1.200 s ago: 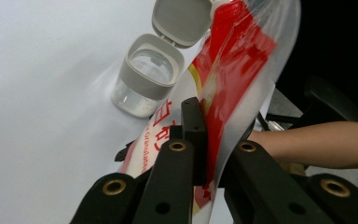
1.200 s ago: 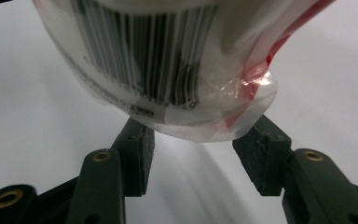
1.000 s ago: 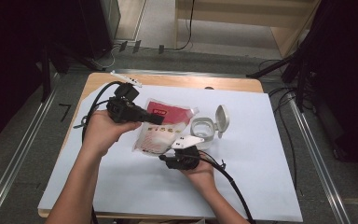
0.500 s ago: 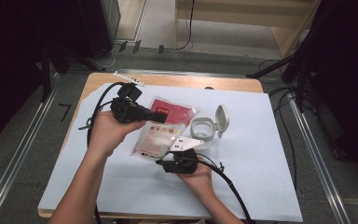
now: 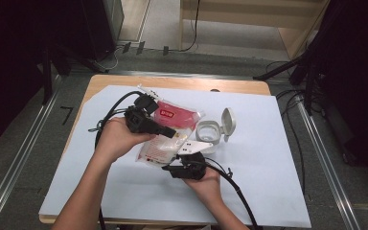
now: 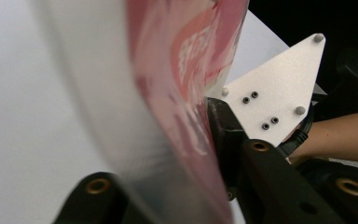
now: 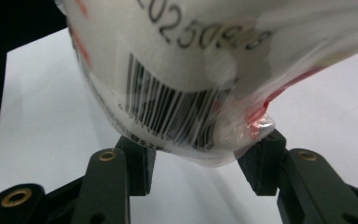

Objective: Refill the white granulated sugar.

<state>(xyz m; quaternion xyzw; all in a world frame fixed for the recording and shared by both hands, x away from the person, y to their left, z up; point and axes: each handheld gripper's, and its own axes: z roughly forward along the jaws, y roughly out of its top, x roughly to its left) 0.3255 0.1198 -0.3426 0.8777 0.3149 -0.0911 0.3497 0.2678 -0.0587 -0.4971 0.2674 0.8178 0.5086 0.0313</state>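
Observation:
A red and white plastic bag (image 5: 184,116) with a barcode (image 7: 182,116) hangs above the white sheet between my two grippers. The left gripper (image 5: 171,133) comes in from the left and pinches the bag's (image 6: 168,93) film; its jaws have just been opening a little, with the film still between them (image 6: 177,154). The right gripper (image 5: 170,163) holds the bag's lower end from below. In the right gripper view the bulging bottom corner (image 7: 256,123) sits pressed between both pads (image 7: 198,163). The right gripper's grey plate (image 6: 275,93) shows beyond the bag.
A white round container (image 5: 207,130) with its flip lid (image 5: 228,120) standing open sits just right of the bag. A white sheet (image 5: 268,182) covers the wooden table (image 5: 182,84). Black cables trail from both grippers toward the near edge.
The left hand has sunk slightly toward the right gripper, carrying the bag's upper part with it. The right hand has stayed in place under the bag.

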